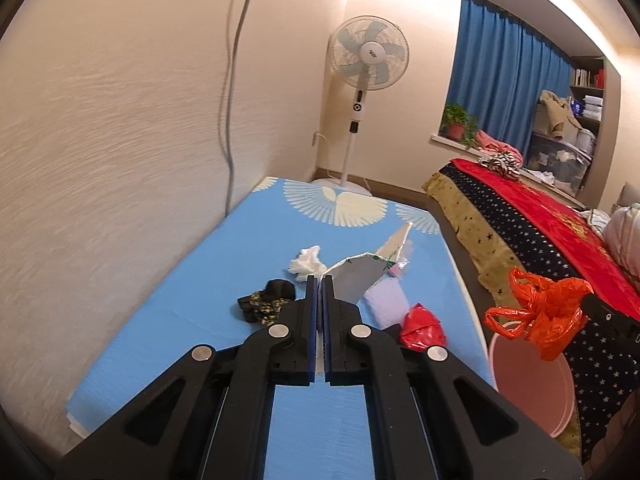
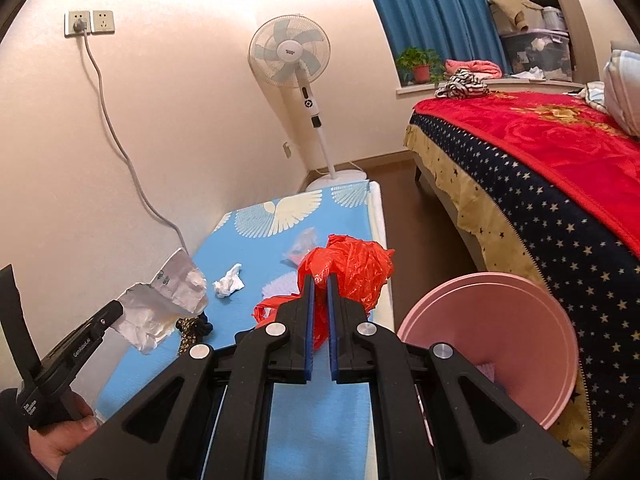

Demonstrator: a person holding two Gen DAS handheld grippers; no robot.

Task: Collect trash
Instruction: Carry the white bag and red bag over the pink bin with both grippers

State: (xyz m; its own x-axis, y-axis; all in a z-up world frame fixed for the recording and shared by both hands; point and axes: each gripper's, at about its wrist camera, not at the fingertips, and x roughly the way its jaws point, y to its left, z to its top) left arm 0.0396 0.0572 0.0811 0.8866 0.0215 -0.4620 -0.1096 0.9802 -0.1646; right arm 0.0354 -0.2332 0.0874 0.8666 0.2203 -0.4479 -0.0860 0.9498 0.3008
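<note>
My left gripper [image 1: 319, 280] is shut on a silver foil wrapper [image 1: 356, 278], lifted above the blue mat [image 1: 200, 292]; the same wrapper [image 2: 160, 300] shows at the left of the right wrist view, pinched by the left gripper [image 2: 120, 309]. My right gripper [image 2: 319, 280] is shut on an orange-red plastic bag [image 2: 352, 266], which hangs in the air at the right of the left wrist view [image 1: 540, 316]. A pink bin [image 2: 492, 344] stands on the floor right of the mat, below the bag. On the mat lie a white tissue wad [image 1: 306, 264], a dark patterned scrap [image 1: 266, 302] and a red crumpled bag [image 1: 422, 326].
A bed [image 2: 560, 184] with a red blanket and starred cover stands right of the bin. A standing fan [image 1: 366, 56] is at the far end of the mat. A cable [image 2: 120, 152] runs down the wall. A pale purple item [image 1: 386, 300] lies on the mat.
</note>
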